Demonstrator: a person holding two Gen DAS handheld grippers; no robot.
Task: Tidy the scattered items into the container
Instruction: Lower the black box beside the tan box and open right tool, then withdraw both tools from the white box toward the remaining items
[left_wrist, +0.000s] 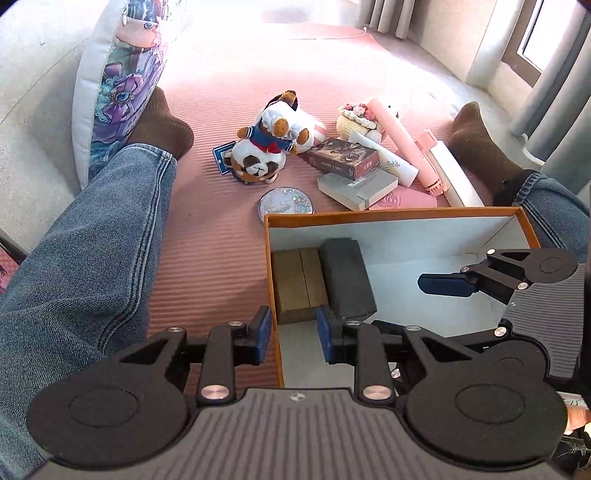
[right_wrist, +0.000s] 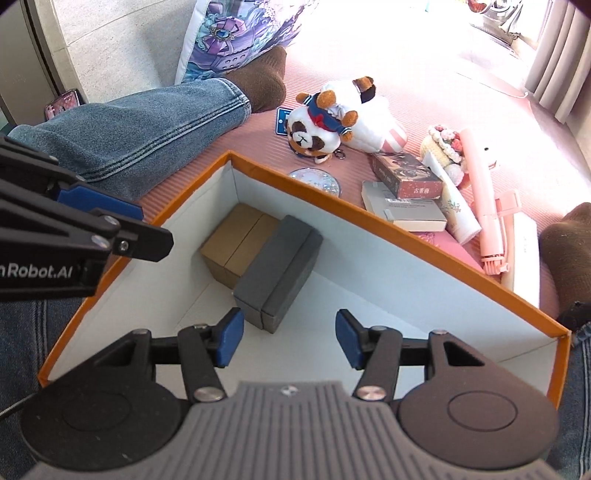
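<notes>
While both grippers are hovering at the near end of the orange-rimmed box (right_wrist: 373, 216), the work that is left is lying beyond its far wall. Two small boxes, a brown box (right_wrist: 240, 242) and a grey box (right_wrist: 279, 267), are already sitting side by side in the far-left corner of the container. The left gripper (left_wrist: 293, 334) is holding its fingers spread and empty, straddling the left wall of the box, one pad outside and one inside. The right gripper (right_wrist: 290, 338) is likewise spread wide with nothing between its pads, hanging over the white floor just short of the grey box.

The scattered things are resting on the pink mat (left_wrist: 221, 92), all forward of the grippers. A glittery round disc (left_wrist: 286, 203) is lying just beside the far-left corner of the box, with the plush panda (left_wrist: 258, 158) behind it. To the right, a stack of card boxes (left_wrist: 354, 173) is sitting close to the far wall, with a pink handled brush (left_wrist: 430, 166) and a white tube (left_wrist: 391, 162) pointing their long axes diagonally, roughly toward the box's far-right corner. What is lying under the stack is, I think, a pink booklet, though little of it is showing.

Judging by position, the left gripper is sitting nearer the disc and plush, the right nearer the stack and brush; either reach would be going forward over the far wall.
</notes>
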